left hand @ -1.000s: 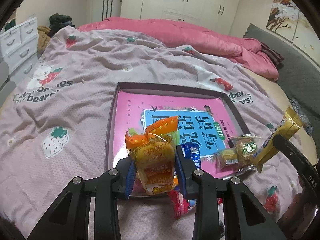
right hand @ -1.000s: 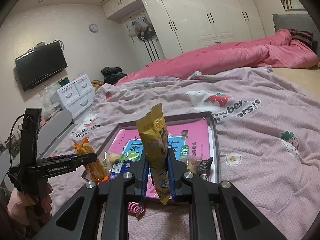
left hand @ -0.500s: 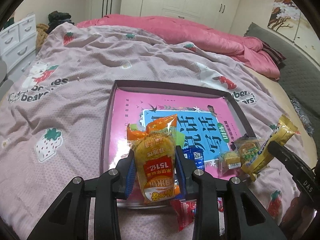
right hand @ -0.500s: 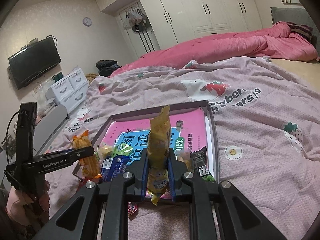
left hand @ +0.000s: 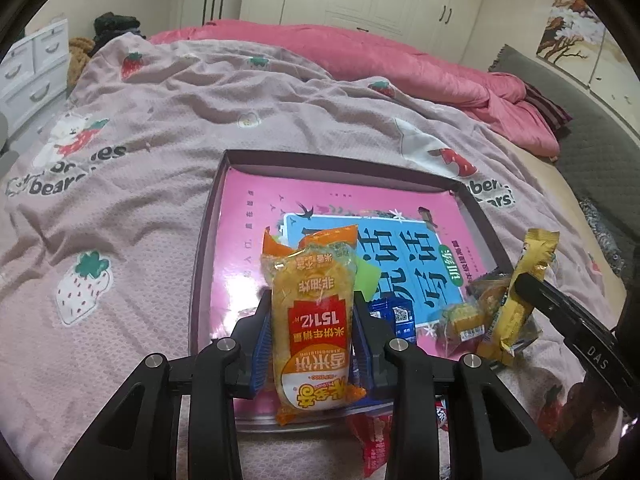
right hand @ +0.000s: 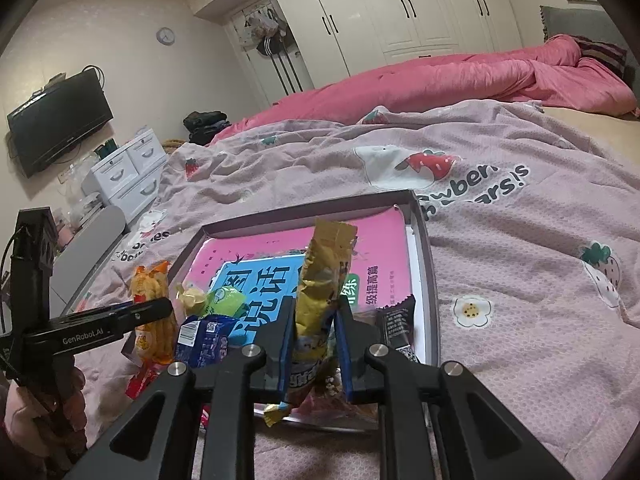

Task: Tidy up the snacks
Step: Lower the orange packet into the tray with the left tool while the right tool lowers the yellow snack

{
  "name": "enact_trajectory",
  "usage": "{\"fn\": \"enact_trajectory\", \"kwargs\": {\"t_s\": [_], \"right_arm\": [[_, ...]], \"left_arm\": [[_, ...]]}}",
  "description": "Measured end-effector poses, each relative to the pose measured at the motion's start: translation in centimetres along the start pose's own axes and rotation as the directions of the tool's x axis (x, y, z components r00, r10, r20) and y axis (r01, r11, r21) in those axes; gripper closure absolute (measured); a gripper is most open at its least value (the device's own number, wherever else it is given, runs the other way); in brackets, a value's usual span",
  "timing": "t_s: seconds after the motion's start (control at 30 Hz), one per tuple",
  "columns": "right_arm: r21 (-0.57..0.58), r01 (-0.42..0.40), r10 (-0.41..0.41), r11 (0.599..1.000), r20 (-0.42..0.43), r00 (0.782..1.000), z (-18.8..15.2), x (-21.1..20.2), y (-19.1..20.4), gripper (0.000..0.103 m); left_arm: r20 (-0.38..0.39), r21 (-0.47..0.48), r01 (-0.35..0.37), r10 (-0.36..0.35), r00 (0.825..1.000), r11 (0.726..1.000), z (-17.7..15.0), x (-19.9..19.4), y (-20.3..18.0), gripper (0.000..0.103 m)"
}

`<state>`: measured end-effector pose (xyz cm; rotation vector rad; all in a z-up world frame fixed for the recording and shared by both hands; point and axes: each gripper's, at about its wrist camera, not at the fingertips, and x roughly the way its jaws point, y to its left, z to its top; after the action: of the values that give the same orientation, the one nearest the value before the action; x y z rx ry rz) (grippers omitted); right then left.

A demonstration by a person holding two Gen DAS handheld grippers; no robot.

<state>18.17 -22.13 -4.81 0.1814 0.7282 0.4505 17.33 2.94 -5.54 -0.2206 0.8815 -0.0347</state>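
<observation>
We hold orange rice-cracker pack (left hand: 312, 320) upright, pinched in left gripper (left hand: 312, 336), lower centre of frame. Right gripper (right hand: 314, 344) pinches yellow bar (right hand: 320, 300), long axis vertical. Tray (left hand: 208, 240) lies directly beyond and below both; left pack over near-left corner.

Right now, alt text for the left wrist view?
The left tongs grip an orange rice-cracker packet upright over a shallow tray on a strawberry-print bedspread. At right, the right tongs hold a yellow snack bar above small wrapped snacks.
</observation>
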Motion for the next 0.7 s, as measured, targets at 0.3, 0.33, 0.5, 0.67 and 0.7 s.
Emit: {"fn": "enact_trajectory", "kwargs": {"t_s": [0.3,0.33,0.5,0.67,0.7], "right_arm": [[-0.01,0.003,-0.003,1.0,0.021,1.0,0.2,-0.4,0.2,0.068],[-0.014,0.002,-0.002,1.0,0.029,1.0,0.3,-0.6,0.3,0.067],[-0.036,-0.008,0.011,0.999,0.068,0.998,0.6,-1.7,0.9,0.057],[-0.066,-0.009,0.014,0.998,0.084,0.996,0.7,-2.6,1.6,0.054],[-0.077,-0.008,0.014,0.997,0.087,0.996,0.6,-2.8,1.8,0.053]], "left_arm": [[-0.006,-0.008,0.018,-0.018,1.0,1.0,0.1,-0.3,-0.1,0.053],[-0.005,-0.009,0.018,-0.018,1.0,1.0,0.1,-0.4,-0.1,0.051],[0.003,-0.004,0.026,-0.026,1.0,1.0,0.2,-1.2,-0.3,0.044],[0.009,-0.001,0.04,-0.04,0.999,0.999,0.3,-2.0,-0.5,0.039],[0.011,0.001,0.045,-0.045,0.999,0.999,0.3,-2.3,-0.5,0.038]]}}
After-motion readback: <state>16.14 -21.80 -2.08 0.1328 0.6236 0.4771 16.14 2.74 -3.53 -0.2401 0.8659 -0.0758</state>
